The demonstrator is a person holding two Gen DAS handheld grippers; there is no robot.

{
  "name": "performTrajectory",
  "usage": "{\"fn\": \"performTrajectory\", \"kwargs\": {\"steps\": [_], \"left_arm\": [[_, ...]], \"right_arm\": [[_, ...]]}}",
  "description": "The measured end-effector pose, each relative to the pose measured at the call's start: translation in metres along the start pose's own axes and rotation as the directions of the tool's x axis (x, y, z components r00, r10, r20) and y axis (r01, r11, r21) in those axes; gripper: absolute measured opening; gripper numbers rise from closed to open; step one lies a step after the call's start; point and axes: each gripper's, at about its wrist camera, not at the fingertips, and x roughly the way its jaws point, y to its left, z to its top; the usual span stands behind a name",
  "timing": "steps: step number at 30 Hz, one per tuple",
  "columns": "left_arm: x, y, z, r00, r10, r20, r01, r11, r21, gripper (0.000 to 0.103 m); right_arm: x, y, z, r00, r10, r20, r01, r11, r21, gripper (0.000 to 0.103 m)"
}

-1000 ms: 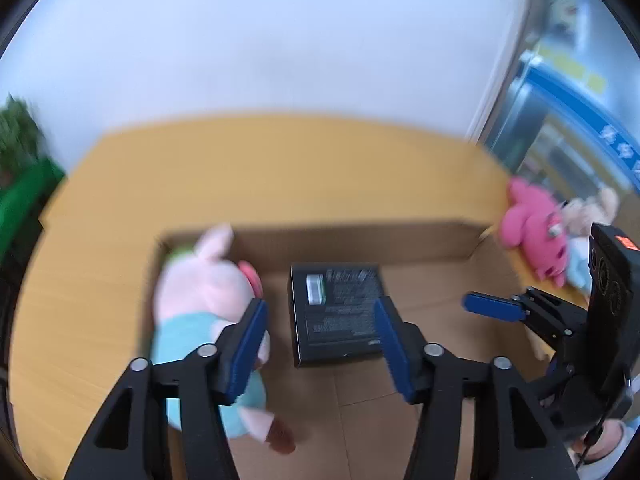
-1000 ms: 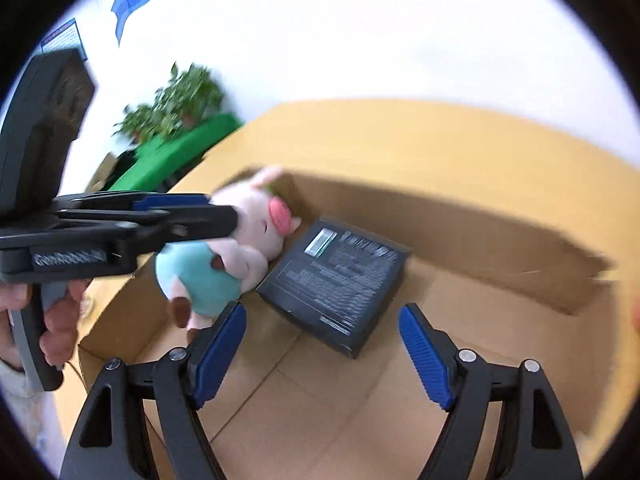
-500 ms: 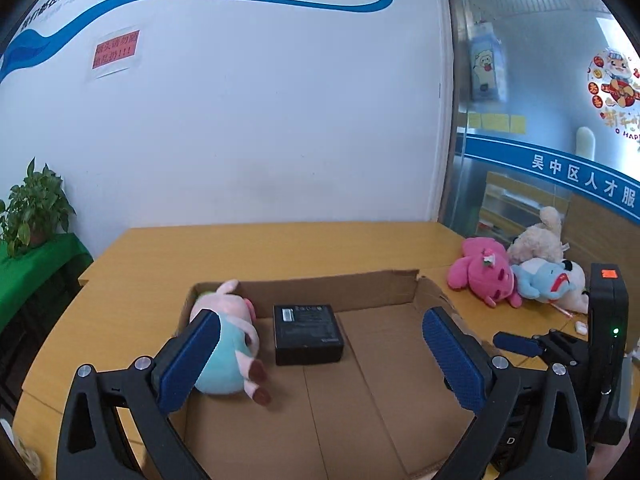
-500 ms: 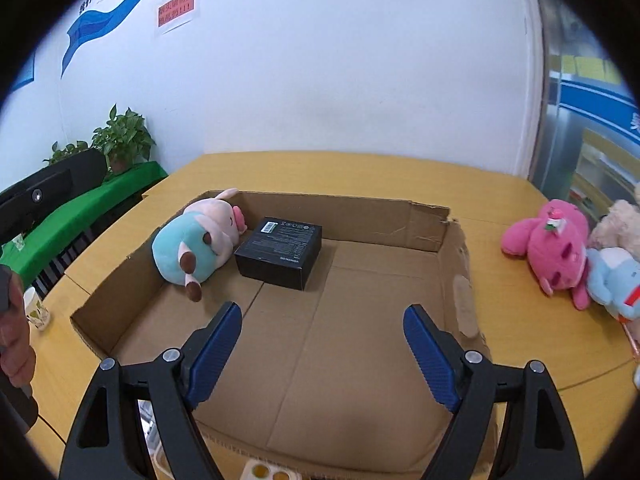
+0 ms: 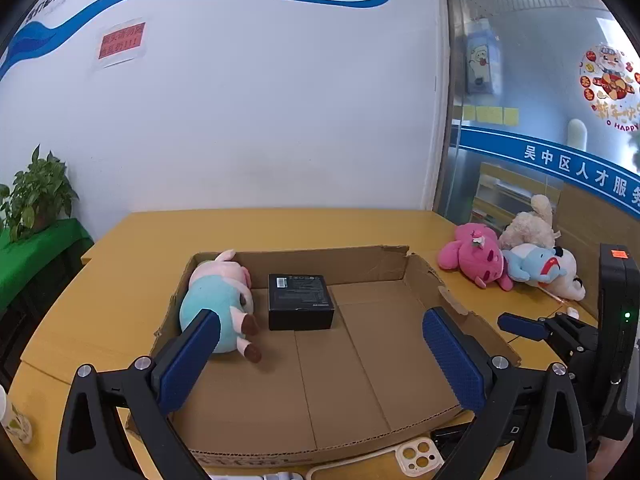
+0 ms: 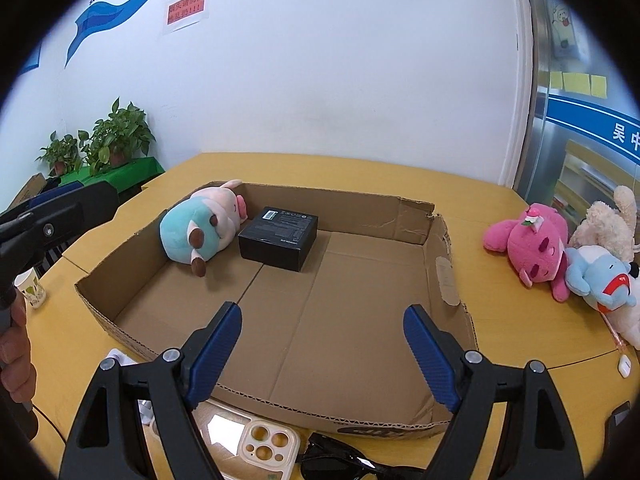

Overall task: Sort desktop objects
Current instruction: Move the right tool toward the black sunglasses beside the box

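A shallow cardboard box (image 5: 404, 268) (image 6: 440, 248) lies on the yellow table. In its far left corner lies a pink-and-teal pig plush (image 5: 216, 292) (image 6: 200, 224), with a black box (image 5: 300, 296) (image 6: 280, 232) next to it. My left gripper (image 5: 320, 316) hovers over the box's near part, open wide and holding nothing. My right gripper (image 6: 323, 314) is open too, over the near edge, with nothing between its fingers. On the table right of the box lie a pink plush (image 5: 472, 258) (image 6: 532, 240), a blue plush (image 6: 600, 276) and a cream plush (image 6: 608, 220).
A cream phone case (image 6: 266, 450) (image 5: 418, 454) and dark sunglasses (image 6: 340, 460) lie in front of the box's near wall. A paper cup (image 6: 31, 288) stands at the table's left edge. A small white item (image 6: 623, 366) lies near the right edge. Potted plants (image 6: 116, 136) stand beyond the table.
Both grippers have drawn back from close above the pig plush and black box, so the whole cardboard box now shows. The left jaws have spread much wider.
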Motion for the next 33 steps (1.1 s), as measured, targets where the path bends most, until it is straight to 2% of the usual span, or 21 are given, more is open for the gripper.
{"fn": "performTrajectory", "kwargs": {"steps": [12, 15, 18, 23, 28, 31, 33], "left_arm": [[0.001, 0.013, -0.013, 1.0, -0.006, -0.03, 0.006, 1.0, -0.012, 0.102], [-0.003, 0.019, -0.017, 0.999, 0.006, -0.031, -0.007, 1.0, -0.014, 0.102], [-0.006, 0.029, -0.022, 0.999, 0.015, -0.051, -0.016, 1.0, -0.025, 0.102], [-0.011, 0.041, -0.044, 0.994, 0.022, -0.109, -0.024, 1.0, -0.015, 0.102], [-0.01, 0.06, -0.079, 0.977, 0.006, -0.214, -0.018, 0.998, -0.054, 0.101], [-0.01, 0.069, -0.097, 0.964, -0.037, -0.264, 0.01, 0.994, -0.105, 0.093], [-0.009, 0.069, -0.105, 0.956, -0.062, -0.286, 0.027, 0.992, -0.124, 0.092]], "right_arm": [[-0.009, -0.004, -0.01, 1.0, -0.011, 0.009, 0.011, 1.0, -0.018, 0.083], [-0.009, -0.009, -0.018, 1.0, 0.016, -0.007, -0.016, 1.0, -0.016, 0.083], [-0.008, -0.011, -0.028, 0.996, 0.082, -0.032, -0.082, 0.997, -0.012, 0.082], [-0.013, -0.012, -0.054, 0.97, 0.228, -0.088, -0.231, 0.973, -0.019, 0.082], [-0.016, -0.018, -0.086, 0.923, 0.343, -0.173, -0.347, 0.938, 0.006, 0.082], [-0.01, -0.028, -0.104, 0.915, 0.328, -0.234, -0.343, 0.939, -0.021, 0.082], [-0.003, -0.039, -0.111, 0.92, 0.283, -0.27, -0.303, 0.952, -0.035, 0.082]]}}
